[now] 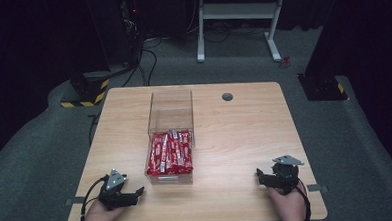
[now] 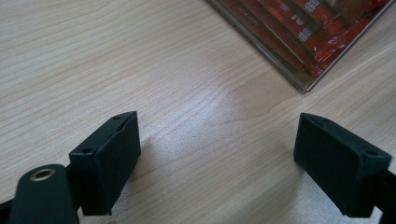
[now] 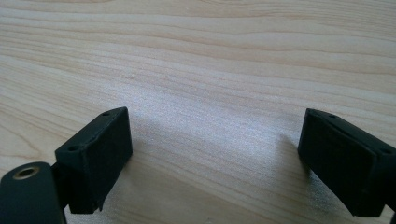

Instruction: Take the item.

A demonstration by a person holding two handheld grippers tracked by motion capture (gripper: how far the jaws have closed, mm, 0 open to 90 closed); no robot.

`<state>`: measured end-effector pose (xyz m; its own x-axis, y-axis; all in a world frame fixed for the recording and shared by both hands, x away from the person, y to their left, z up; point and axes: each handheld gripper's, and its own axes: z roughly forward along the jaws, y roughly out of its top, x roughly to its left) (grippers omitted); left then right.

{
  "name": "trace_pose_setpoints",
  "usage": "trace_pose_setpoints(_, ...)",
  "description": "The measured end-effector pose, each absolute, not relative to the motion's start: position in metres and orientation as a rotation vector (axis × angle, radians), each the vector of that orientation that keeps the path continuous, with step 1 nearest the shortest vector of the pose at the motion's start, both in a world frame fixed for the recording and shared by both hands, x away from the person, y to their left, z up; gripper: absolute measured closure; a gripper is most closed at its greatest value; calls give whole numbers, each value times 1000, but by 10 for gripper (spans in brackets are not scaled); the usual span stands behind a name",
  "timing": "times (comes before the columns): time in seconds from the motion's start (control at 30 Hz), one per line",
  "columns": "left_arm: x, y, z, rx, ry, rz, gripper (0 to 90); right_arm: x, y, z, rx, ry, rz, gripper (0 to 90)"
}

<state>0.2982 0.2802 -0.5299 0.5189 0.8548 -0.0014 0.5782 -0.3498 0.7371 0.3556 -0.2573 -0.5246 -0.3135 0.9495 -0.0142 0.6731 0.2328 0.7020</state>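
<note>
A wooden desk [image 1: 235,134] stands on grey carpet, with a small round hole [image 1: 227,96] near its far edge. A clear box [image 1: 170,116] sits at the middle, its near half filled with red packets [image 1: 170,152]. The left hand-held gripper [image 1: 132,196] rests at the near left corner, jaws spread wide and empty, just beside the box's corner. The right hand-held gripper [image 1: 261,175] rests at the near right, well apart from the box, also released.

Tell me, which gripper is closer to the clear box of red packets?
Left. The left gripper sits just beside the clear box's near-left corner; the right gripper rests farther off, toward the table's right edge.
</note>
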Motion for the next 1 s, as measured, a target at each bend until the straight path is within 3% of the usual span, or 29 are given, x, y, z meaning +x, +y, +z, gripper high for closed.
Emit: trace_pose_setpoints(1.0, 298, 280, -530, 2058, 1172, 514, 152, 357, -256, -524, 1510, 2052, 828, 100)
